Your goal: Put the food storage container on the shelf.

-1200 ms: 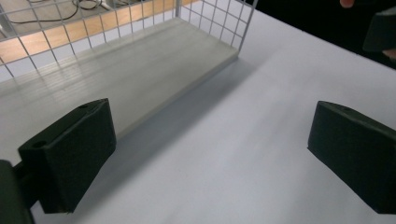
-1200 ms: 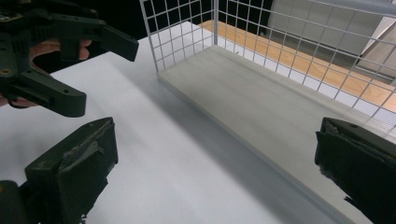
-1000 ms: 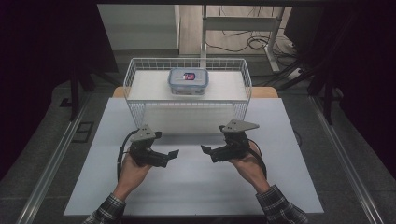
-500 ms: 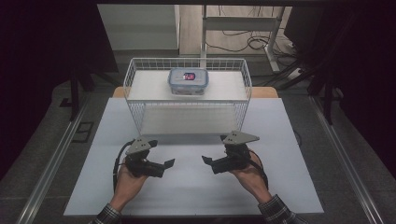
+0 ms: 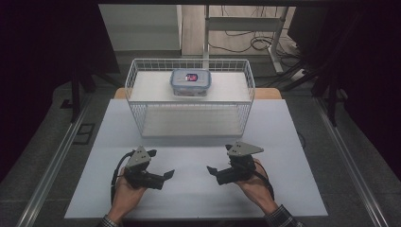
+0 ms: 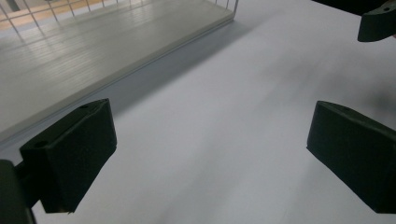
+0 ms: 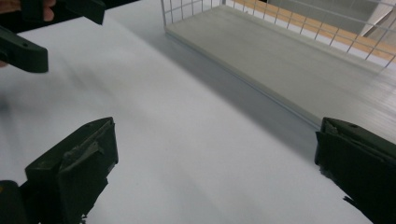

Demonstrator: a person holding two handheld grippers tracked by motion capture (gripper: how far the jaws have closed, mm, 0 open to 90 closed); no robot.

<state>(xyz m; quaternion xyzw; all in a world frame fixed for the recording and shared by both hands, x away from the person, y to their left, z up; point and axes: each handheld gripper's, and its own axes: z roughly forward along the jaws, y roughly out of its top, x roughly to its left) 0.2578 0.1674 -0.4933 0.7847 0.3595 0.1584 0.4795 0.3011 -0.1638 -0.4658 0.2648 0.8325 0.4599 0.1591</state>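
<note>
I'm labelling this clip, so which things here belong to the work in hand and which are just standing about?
In the work:
- left tongs, open, over the white table
- right tongs, open
- wire basket
- lidded plastic box at the basket's far side

Standing about:
- cables on the floor behind
- metal stand

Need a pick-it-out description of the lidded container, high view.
Start at the white wire basket at the table's far side. Against its back wall, about mid-width, sits the clear plastic container. It has a blue-rimmed lid with a red label and is the one item in the basket.
</note>
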